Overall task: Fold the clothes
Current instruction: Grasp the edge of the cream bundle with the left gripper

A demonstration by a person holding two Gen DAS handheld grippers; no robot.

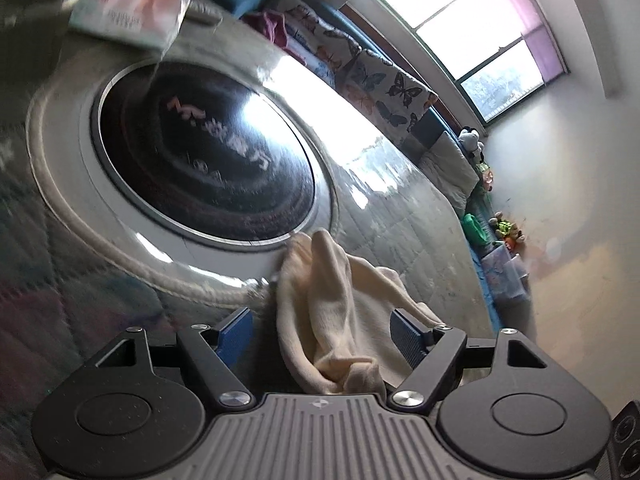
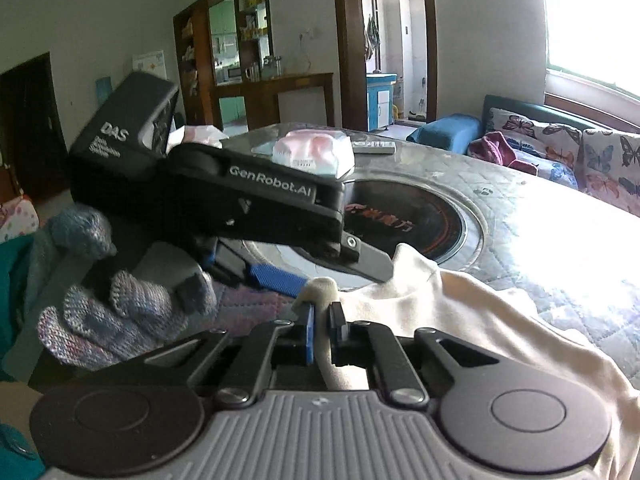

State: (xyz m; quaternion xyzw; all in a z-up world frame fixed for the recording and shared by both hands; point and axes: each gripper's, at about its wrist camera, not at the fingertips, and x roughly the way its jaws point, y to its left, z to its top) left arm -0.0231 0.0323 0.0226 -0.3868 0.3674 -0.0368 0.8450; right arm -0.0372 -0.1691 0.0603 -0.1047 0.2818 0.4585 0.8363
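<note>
Cream garment (image 2: 472,312) lies bunched on the quilted table cover (image 2: 560,216), on the near side of the round black hob (image 2: 416,224) set into the table. One end is lifted off the surface.

Right gripper (image 2: 322,320): fingers nearly together, clamped on a thin rolled edge of the cream garment; a small tuft pokes out just past the tips.

Left gripper (image 1: 322,330): fingers apart, cloth draped loosely between them but not pinched. From the right wrist view it sits just on the near side of the hob, tips touching or almost touching the fabric's raised fold. A gloved hand (image 2: 120,312) holds it.

Handling, my read:
- Light, soft knit, no stiffness. It sags wherever it isn't supported, so one grip point only drags a bundle.
- Not fragile or slippery; the ribbed blue pads (image 1: 236,330) should bite well on a hem.
- The thin roll in the right gripper looks like a hem or cuff. Good hold, but shallow, so it could slip out under a hard tug.
- The left should close on a matching edge or corner well apart from the right's grip, not on the mid-panel bunch now between its fingers, then spread the two grips to flatten it.

Watch the quilted cover: grab too low and it may come up with the garment. The pink packet (image 2: 312,154) on the hob's far side is clear of the work.
</note>
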